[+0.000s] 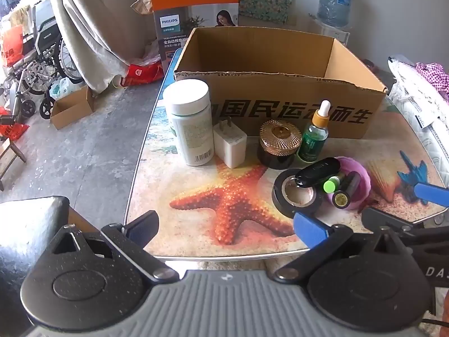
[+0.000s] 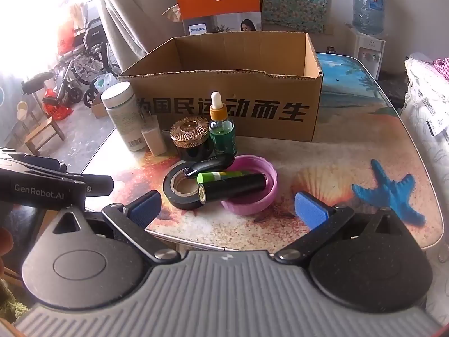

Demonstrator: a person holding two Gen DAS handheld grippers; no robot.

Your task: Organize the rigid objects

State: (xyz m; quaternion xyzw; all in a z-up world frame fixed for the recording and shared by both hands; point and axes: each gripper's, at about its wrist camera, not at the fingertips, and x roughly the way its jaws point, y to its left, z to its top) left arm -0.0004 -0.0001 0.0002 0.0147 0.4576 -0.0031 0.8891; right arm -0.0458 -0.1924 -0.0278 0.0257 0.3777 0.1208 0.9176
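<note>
An open cardboard box [image 1: 252, 87] [image 2: 280, 92] stands at the back of the table. In front of it is a row: a white bottle [image 1: 190, 120], a white charger plug [image 1: 230, 143], a gold-lidded dark jar [image 1: 279, 143] and a green dropper bottle [image 1: 315, 134]. Nearer lie a black tape roll [image 2: 182, 188] and a pink lid [image 2: 252, 205] holding a green tube [image 2: 221, 175] and a black cylinder [image 2: 233, 186]; a black key fob [image 2: 210, 164] rests across both. My left gripper [image 1: 226, 227] and right gripper [image 2: 228, 209] hover open and empty at the table's near edge.
The table [image 2: 336, 163] has a glossy beach print with starfish. Beyond its left edge are bare floor, a wheelchair [image 1: 36, 64] and a small cardboard box [image 1: 73, 106]. An orange carton [image 1: 193, 5] and a water dispenser [image 2: 367, 42] stand behind. White bedding [image 1: 418, 101] lies to the right.
</note>
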